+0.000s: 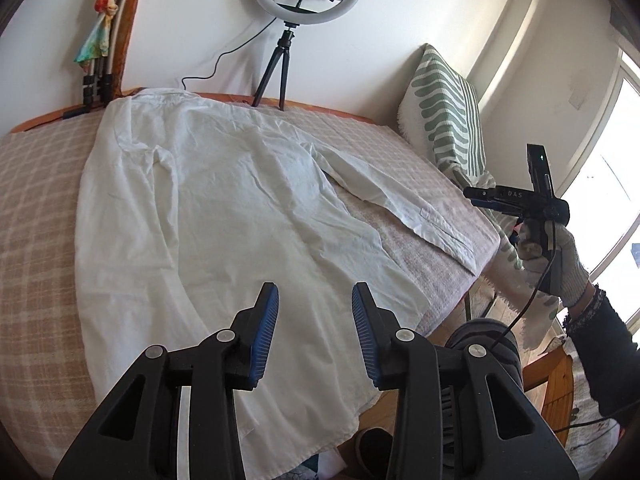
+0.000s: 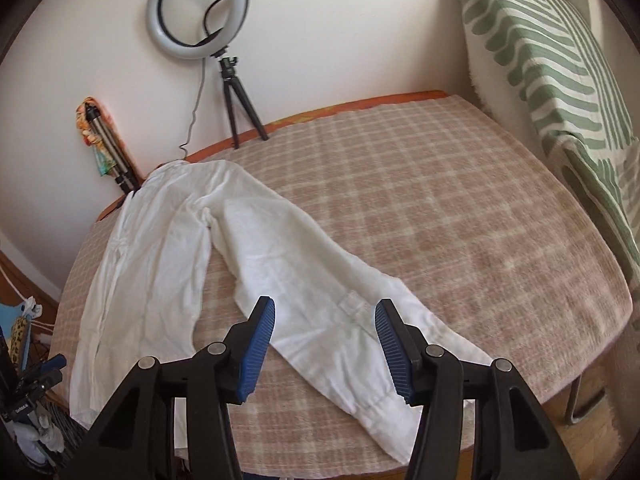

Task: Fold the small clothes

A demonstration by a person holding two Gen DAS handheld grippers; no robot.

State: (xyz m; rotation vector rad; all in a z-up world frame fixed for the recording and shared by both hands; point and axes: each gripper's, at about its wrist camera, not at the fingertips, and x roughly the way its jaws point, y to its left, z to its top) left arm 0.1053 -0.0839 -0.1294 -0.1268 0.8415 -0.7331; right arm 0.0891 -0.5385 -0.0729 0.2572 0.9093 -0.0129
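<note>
A white shirt [image 1: 224,216] lies flat on the checked bench [image 2: 460,216], its right sleeve [image 2: 340,312] stretching toward the right gripper [image 2: 325,352], which hangs spread just above the cuff. The left gripper [image 1: 315,336], also spread and empty, hovers over the hem.

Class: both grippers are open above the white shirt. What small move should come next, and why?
Probably lower the right gripper onto the sleeve cuff and close. The shirt lies spread on the table with that sleeve stretched out sideways, directly under the open right jaws, so it looks like the first part to fold inward. The left gripper hovers open over the hem, holding nothing.
</note>
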